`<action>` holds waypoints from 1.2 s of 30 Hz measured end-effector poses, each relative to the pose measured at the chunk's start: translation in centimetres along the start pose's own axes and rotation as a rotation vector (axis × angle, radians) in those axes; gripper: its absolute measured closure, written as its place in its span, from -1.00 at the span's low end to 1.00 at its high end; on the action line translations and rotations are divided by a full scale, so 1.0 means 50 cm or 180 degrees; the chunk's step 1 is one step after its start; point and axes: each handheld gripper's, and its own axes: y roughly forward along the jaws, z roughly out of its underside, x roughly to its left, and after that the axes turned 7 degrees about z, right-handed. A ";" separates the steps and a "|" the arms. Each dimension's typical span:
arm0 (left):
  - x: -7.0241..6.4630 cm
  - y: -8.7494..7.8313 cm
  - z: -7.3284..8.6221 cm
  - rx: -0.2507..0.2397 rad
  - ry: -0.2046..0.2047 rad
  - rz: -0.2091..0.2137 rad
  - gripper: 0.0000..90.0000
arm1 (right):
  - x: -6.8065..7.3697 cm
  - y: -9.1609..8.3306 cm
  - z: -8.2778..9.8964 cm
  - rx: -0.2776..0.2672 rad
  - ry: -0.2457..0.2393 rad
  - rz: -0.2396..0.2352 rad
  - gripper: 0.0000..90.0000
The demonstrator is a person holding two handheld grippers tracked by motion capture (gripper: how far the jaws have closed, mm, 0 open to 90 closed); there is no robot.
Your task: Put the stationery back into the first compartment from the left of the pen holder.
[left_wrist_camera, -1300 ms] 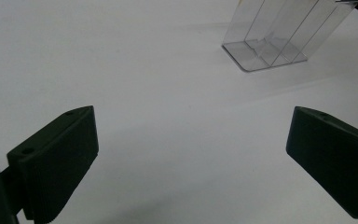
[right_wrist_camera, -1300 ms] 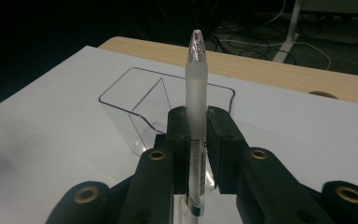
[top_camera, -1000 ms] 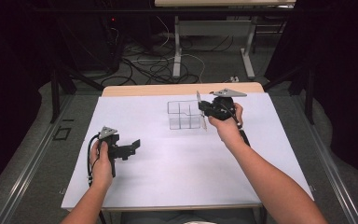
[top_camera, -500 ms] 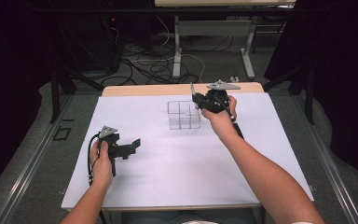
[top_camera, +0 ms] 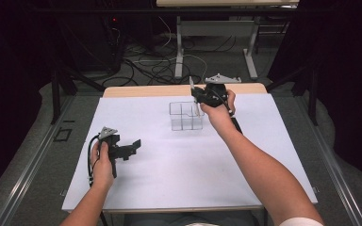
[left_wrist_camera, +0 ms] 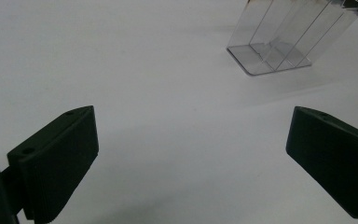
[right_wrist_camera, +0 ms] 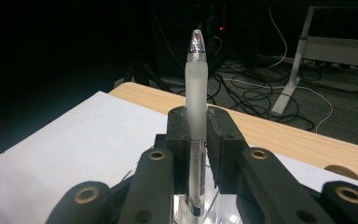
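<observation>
Your right gripper (right_wrist_camera: 196, 140) clamped on upright pen (right_wrist_camera: 196, 93), above clear organizer (top_camera: 186, 116) near table's far edge (top_camera: 146, 90), left gripper (top_camera: 131, 146) gaped wide, empty, over bare white sheet (top_camera: 179, 165)

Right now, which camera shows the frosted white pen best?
The right gripper view: the frosted white pen stands upright, clamped by the right gripper. The high view shows it as a thin sliver; the left gripper view looks at the clear plastic organiser.
</observation>
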 end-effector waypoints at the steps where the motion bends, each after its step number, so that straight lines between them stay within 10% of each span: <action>1: 0.000 0.000 0.000 -0.0008 -0.0004 0.0002 -0.95 | 0.000 0.002 -0.001 -0.0022 -0.0004 0.0008 0.77; 36: 0.022 -0.049 0.021 -0.0095 -0.0147 -0.0126 -0.95 | 0.088 0.160 -0.015 0.0031 -0.0057 -0.0086 0.77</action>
